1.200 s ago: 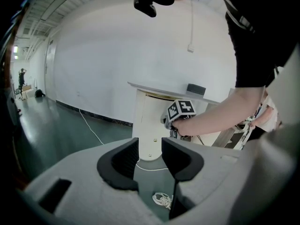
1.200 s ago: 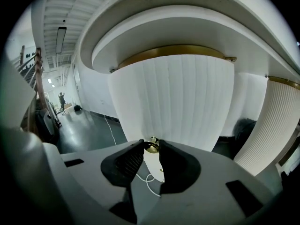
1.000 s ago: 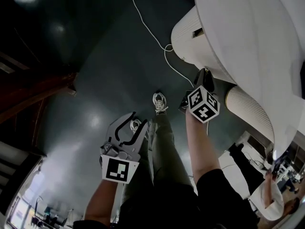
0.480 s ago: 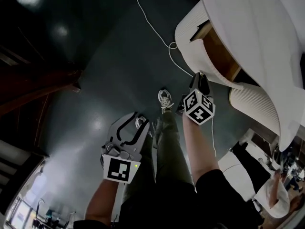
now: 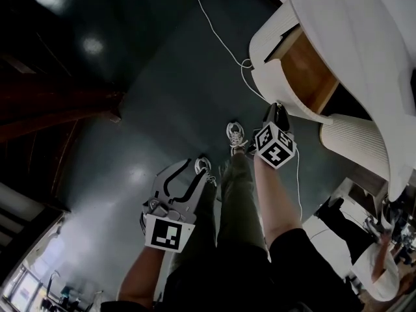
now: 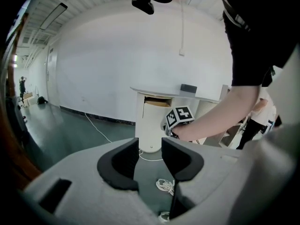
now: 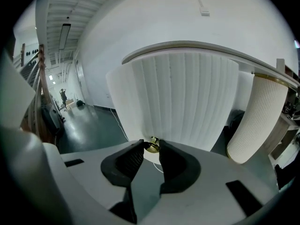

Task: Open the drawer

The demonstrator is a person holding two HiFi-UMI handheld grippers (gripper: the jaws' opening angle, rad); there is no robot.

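Dark floor (image 5: 130, 109) below; drawer (image 5: 305, 70) juts toward right claw (image 7: 151, 146).

Item: my two hand-held grippers, both forearms bare, both angled forward and down.
Left gripper (image 6: 150, 149): jaws apart, nothing between them, held low by my leg. Right gripper (image 7: 151, 148): farther ahead, right forearm (image 5: 273, 197) extended, jaws pinched on a small brass knob (image 7: 151, 145).
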